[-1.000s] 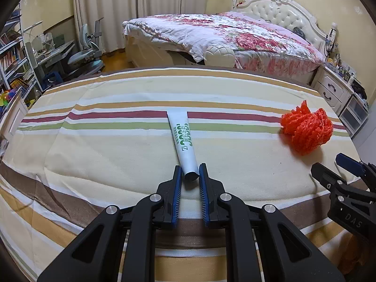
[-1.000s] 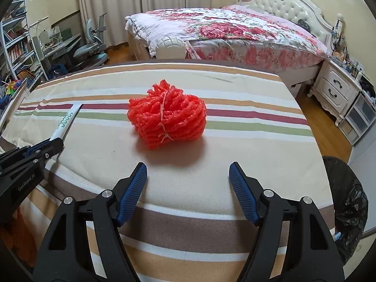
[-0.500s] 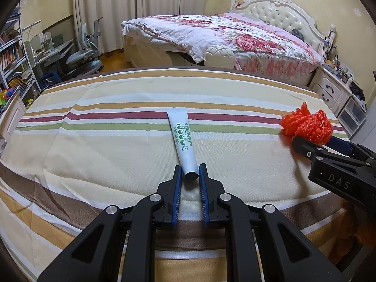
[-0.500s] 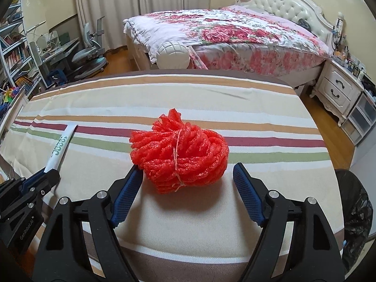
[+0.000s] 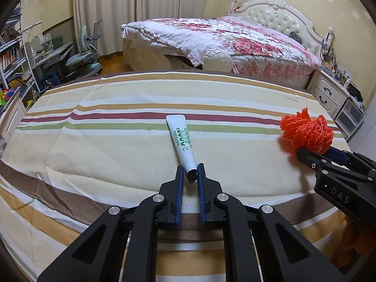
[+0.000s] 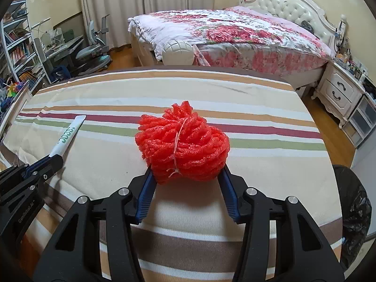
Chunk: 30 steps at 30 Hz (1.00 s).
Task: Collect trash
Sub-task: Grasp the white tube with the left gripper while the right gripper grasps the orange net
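Observation:
A white tube with green print (image 5: 182, 141) lies on the striped tablecloth (image 5: 105, 145). My left gripper (image 5: 189, 172) is shut on the tube's dark cap end. An orange-red mesh bundle (image 6: 183, 145), tied with string, sits to the right of the tube. My right gripper (image 6: 186, 174) has a finger on each side of the bundle's near half. Its jaws are closing, and both blue pads touch the mesh. The left wrist view shows the bundle (image 5: 307, 134) with the right gripper (image 5: 322, 154) at it. The left gripper (image 6: 54, 158) and tube (image 6: 68, 134) appear at the left of the right wrist view.
A black trash bag (image 6: 352, 211) stands off the table's right edge. Beyond the table's far edge are a bed with a floral quilt (image 5: 223, 37) and a white nightstand (image 6: 340, 91). A desk chair (image 5: 82, 56) and shelves stand at the left.
My right gripper moved forward until the bundle sat between its fingers, then the jaws narrowed onto it. The left gripper and the tube stayed where they were.

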Tool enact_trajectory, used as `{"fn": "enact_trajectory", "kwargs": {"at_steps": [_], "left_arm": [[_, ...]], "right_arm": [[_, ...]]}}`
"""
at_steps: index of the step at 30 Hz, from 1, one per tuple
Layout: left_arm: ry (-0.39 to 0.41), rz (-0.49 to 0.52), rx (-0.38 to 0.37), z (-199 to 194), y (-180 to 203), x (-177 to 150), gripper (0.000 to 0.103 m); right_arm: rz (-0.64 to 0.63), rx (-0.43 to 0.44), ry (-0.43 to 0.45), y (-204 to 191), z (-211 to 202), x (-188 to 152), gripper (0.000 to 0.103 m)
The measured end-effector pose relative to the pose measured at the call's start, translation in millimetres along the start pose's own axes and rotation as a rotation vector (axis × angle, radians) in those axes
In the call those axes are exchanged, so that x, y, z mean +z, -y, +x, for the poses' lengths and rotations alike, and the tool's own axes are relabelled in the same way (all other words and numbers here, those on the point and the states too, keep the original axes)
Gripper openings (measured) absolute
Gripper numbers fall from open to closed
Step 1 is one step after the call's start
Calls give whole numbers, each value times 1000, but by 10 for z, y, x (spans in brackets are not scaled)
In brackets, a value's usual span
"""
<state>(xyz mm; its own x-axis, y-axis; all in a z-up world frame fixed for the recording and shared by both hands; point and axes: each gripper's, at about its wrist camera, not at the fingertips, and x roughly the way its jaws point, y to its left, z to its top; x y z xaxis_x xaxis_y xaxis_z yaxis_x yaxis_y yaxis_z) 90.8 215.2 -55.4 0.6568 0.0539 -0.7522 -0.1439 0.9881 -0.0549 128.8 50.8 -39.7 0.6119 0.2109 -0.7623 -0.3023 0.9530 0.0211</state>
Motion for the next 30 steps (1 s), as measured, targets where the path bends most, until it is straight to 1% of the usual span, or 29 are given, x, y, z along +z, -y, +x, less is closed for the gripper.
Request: {"fn": "enact_trajectory", "kwargs": {"at_steps": [11, 16, 19, 20, 21, 22, 26, 28, 30], "left_arm": [[5, 1, -43, -224, 80, -226, 12], [-3, 4, -33, -196, 113, -265, 13], [-6, -14, -28, -174, 88, -219, 22], [-5, -16, -22, -164, 81, -210, 29], [-6, -18, -15, -146, 76, -192, 34], [-8, -20, -11, -129, 67, -183, 34], [-16, -15, -3, -73, 71, -162, 34], [-20, -9, -1, -56, 77, -167, 32], [-20, 1, -2, -46, 88, -169, 19]], "right_arm": [[28, -15, 16, 170, -329, -276, 49], [41, -24, 8, 240, -323, -336, 49], [48, -26, 4, 267, -291, -336, 49], [49, -26, 1, 276, -278, -345, 49], [50, -27, -1, 280, -264, -346, 49], [51, -26, -2, 287, -252, -348, 49], [50, -25, -5, 289, -237, -359, 49], [50, -25, -5, 291, -235, -362, 49], [49, -25, -5, 288, -233, -370, 49]]}}
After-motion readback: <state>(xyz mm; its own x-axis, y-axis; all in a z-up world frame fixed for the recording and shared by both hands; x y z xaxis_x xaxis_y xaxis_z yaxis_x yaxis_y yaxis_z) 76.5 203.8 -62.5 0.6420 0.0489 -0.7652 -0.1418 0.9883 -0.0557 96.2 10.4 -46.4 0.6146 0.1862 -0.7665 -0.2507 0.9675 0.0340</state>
